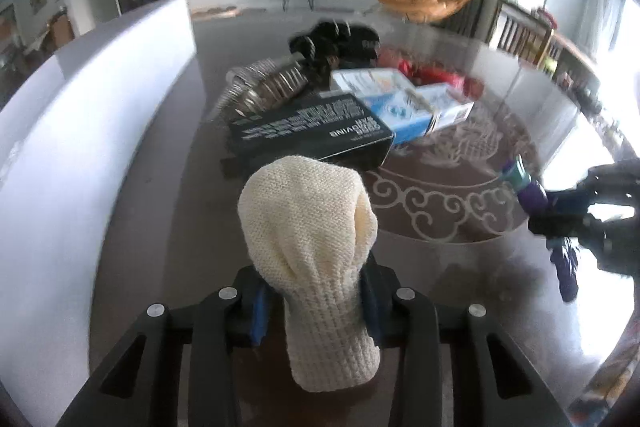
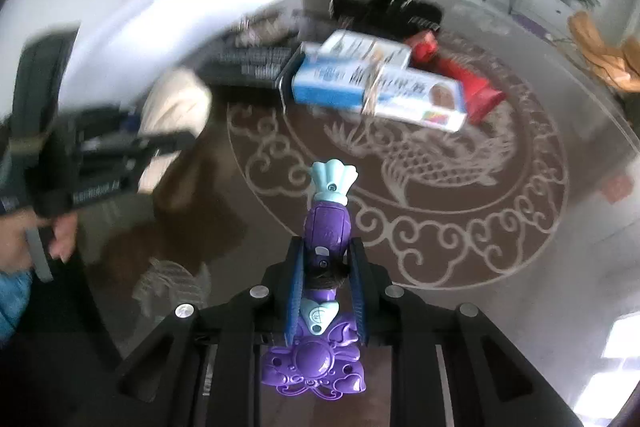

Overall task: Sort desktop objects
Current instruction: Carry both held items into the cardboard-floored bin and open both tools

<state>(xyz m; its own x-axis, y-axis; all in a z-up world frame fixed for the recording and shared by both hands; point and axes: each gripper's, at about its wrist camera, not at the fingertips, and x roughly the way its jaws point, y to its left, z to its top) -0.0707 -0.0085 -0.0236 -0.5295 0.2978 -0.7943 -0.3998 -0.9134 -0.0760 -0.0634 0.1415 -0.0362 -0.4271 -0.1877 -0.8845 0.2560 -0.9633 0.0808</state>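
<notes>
My left gripper (image 1: 316, 303) is shut on a cream knitted cloth (image 1: 308, 227) and holds it above the glass table (image 1: 440, 267). My right gripper (image 2: 326, 259) is shut on a purple mermaid toy (image 2: 326, 223) with a light blue tail fin, also held above the table. The right gripper with the toy shows at the right edge of the left wrist view (image 1: 560, 211). The left gripper with the cloth shows blurred at the left of the right wrist view (image 2: 120, 147). Ahead lie a black box (image 1: 308, 131), blue and white boxes (image 2: 376, 87) and a red packet (image 2: 468, 79).
A metal wire rack (image 1: 264, 83) and a black bundle (image 1: 336, 39) sit at the far side of the table. A white wall panel (image 1: 80, 127) runs along the left. A dragon-pattern rug (image 2: 420, 163) shows through the glass.
</notes>
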